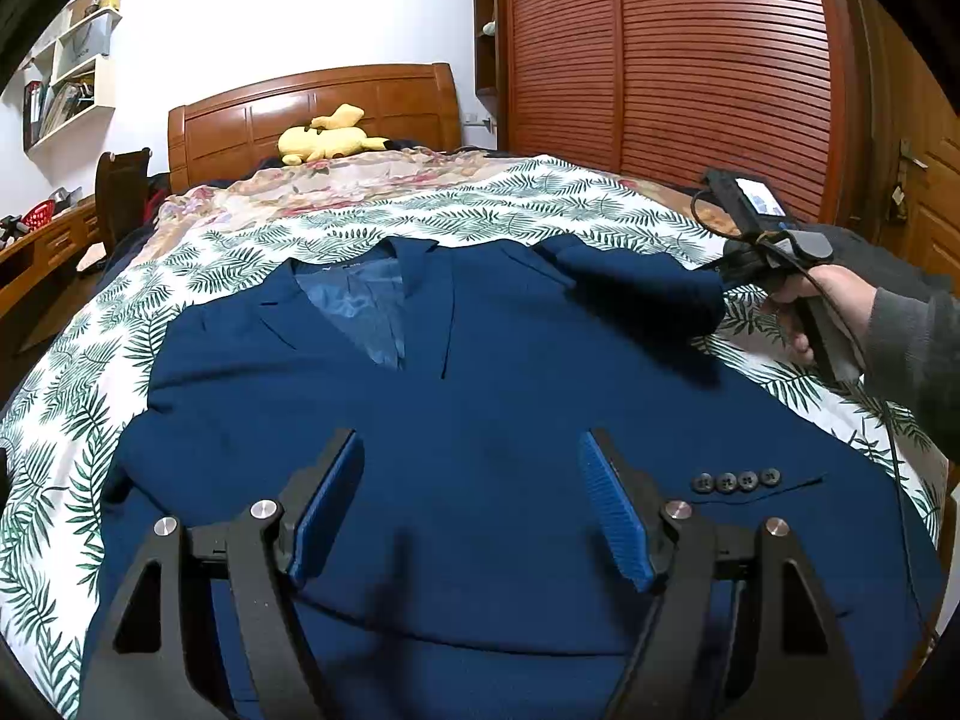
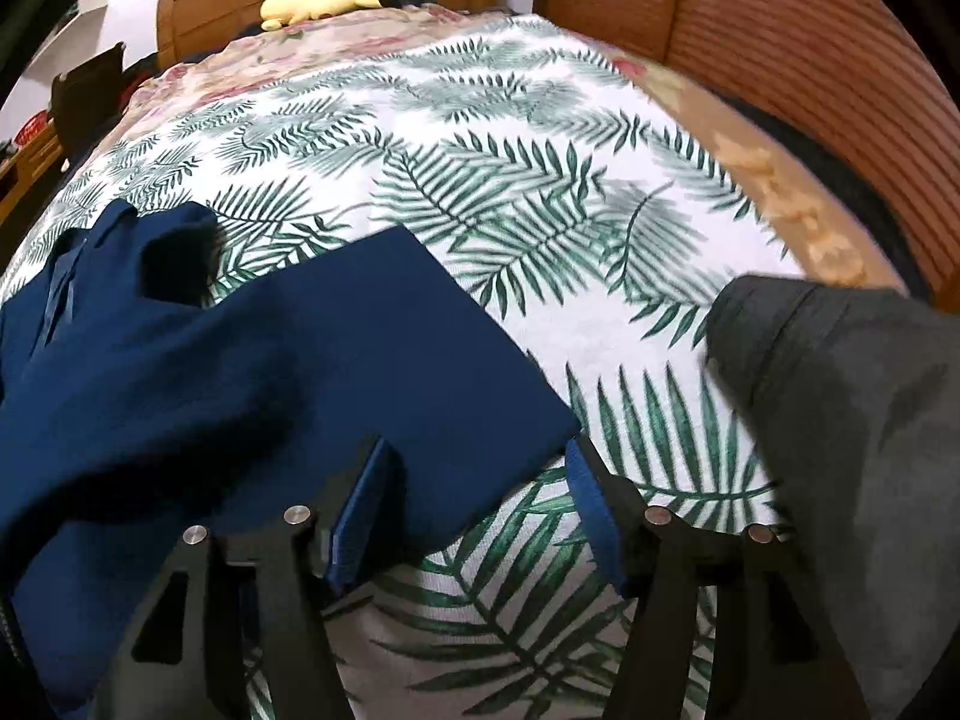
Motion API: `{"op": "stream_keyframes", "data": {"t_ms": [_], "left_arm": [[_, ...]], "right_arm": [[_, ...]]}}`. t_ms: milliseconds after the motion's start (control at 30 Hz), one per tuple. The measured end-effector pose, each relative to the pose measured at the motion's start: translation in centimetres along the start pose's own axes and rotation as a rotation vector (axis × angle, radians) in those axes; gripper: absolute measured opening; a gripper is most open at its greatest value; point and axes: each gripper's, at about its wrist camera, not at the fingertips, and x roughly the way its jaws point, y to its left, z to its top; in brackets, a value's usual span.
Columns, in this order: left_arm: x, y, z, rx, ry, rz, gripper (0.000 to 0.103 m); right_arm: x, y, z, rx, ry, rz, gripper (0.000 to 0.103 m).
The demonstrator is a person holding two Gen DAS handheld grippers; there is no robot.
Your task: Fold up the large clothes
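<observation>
A navy suit jacket [image 1: 480, 360] lies face up on the leaf-print bedspread [image 1: 540, 204], collar toward the headboard. Its cuff with several buttons [image 1: 735, 479] rests across the lower front. My left gripper [image 1: 470, 438] hovers open over the jacket's lower middle, with nothing between its blue pads [image 1: 612, 510]. The other sleeve [image 2: 336, 360] is folded inward across the chest. A hand holds my right gripper [image 2: 475, 447] [image 1: 735, 267] at that sleeve's outer fold. Its jaws stand apart with the navy cloth lying between them, not pinched.
A dark grey garment [image 2: 840, 420] lies on the bed's right side, close to the right gripper. A yellow plush toy [image 1: 327, 141] sits by the wooden headboard [image 1: 312, 114]. A slatted wardrobe [image 1: 690, 60] stands on the right, a chair [image 1: 120, 192] and desk on the left.
</observation>
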Motion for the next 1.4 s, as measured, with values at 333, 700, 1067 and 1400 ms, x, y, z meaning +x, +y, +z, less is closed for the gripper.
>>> {"op": "stream_keyframes", "data": {"t_ms": [333,700,1067,1400], "left_arm": [[0.0,0.0,0.0,0.001,0.003,0.001,0.075],[-1.8,0.5,-0.2,0.006,-0.008,0.021,0.075],[-5.3,4.0,-0.8,-0.037,-0.042,0.065,0.075],[-8.5,7.2,-1.0,-0.085,-0.075,0.126,0.075]], "right_arm": [[0.4,0.4,0.0,-0.044,-0.016,0.056,0.039],[-7.4,5.4,-1.2,-0.224,-0.193,0.168,0.009],[-18.2,12.7,-4.9,-0.378,-0.344,0.392,0.009],[-21.9,16.8,-10.7,-0.474,-0.307,0.562,0.009]]}}
